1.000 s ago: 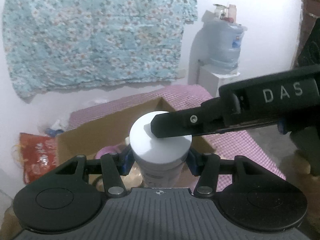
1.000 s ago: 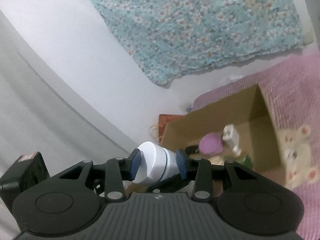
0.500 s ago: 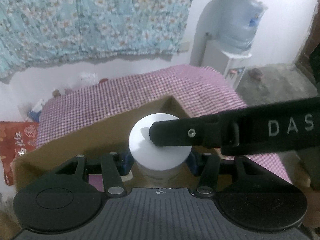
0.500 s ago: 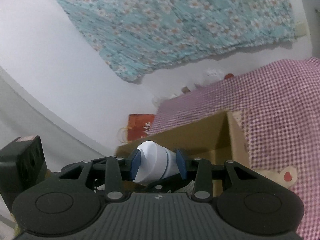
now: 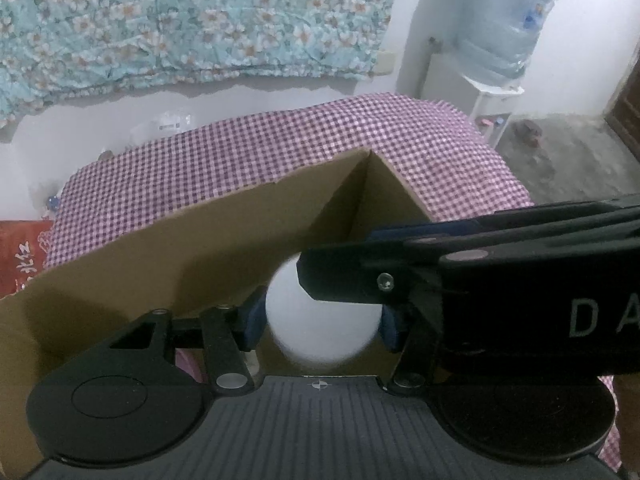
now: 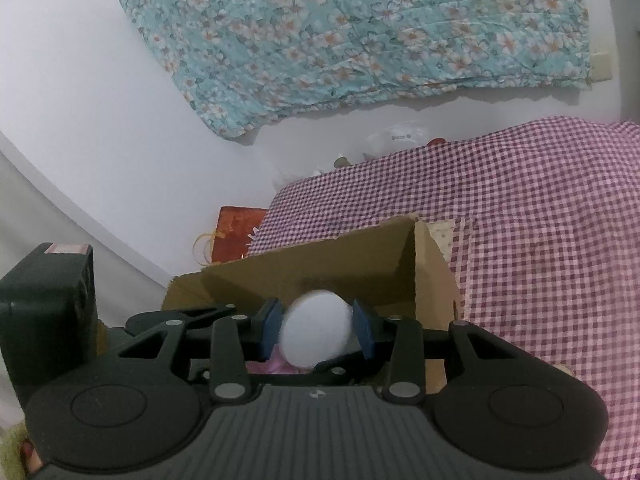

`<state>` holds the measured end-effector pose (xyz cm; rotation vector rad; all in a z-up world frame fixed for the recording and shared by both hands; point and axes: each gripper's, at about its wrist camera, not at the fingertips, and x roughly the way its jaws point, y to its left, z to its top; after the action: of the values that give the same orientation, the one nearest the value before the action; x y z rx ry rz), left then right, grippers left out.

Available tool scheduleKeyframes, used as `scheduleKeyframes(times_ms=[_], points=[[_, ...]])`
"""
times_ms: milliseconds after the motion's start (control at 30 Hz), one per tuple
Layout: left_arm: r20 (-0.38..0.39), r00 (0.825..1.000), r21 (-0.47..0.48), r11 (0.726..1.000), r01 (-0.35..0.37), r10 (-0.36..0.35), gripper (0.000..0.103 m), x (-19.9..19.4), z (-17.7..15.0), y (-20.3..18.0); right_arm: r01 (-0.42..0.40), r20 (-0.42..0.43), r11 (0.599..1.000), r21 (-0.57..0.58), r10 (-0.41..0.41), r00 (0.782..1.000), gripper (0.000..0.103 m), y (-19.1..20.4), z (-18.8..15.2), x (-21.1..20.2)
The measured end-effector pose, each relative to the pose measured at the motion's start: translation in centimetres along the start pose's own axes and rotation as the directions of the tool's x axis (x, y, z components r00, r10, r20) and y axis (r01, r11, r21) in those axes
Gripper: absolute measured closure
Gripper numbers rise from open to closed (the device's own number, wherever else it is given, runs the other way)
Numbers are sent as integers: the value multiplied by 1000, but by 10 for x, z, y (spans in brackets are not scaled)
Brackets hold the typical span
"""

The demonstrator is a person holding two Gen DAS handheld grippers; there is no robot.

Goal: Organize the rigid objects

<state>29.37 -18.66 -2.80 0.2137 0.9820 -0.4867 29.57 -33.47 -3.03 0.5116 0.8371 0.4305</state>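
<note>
One white round-lidded jar (image 5: 320, 328)

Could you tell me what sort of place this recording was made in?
Probably a room in a home: a bed-like surface under a checked cover, a flowered cloth hung on the wall, and a water dispenser in the corner.

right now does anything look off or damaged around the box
The cardboard box has an uneven, ragged top edge along its far wall. Both grippers meet at one white jar, the left gripper opening. Nothing looks spilled.
</note>
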Motion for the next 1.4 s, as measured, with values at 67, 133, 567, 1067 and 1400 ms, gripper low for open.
scheduleKeyframes(times_ms=[67, 133, 567, 1067, 1400], points=[[6, 1000, -7, 1000, -5, 5, 35, -1, 1, 1, 0, 2, 1000, 0, 0, 1000, 60, 0, 1, -1], [26, 1000, -19, 1000, -2, 3, 28, -8, 1, 3, -2, 6, 1000, 2, 2, 1000, 60, 1, 0, -4], [228, 971, -76, 993, 89, -70, 1, -117, -20, -4, -52, 199, 998, 22, 47, 979, 56, 36, -26, -99], [372, 919, -114, 989, -94, 130, 0, -242, -114, -15, -5, 308, 997, 72, -17, 951, 39, 86, -119, -189], [366, 913, -115, 983, -145, 177, 0, -266, -134, -49, 53, 336, 989, 136, -96, 937, 37, 110, -159, -225]])
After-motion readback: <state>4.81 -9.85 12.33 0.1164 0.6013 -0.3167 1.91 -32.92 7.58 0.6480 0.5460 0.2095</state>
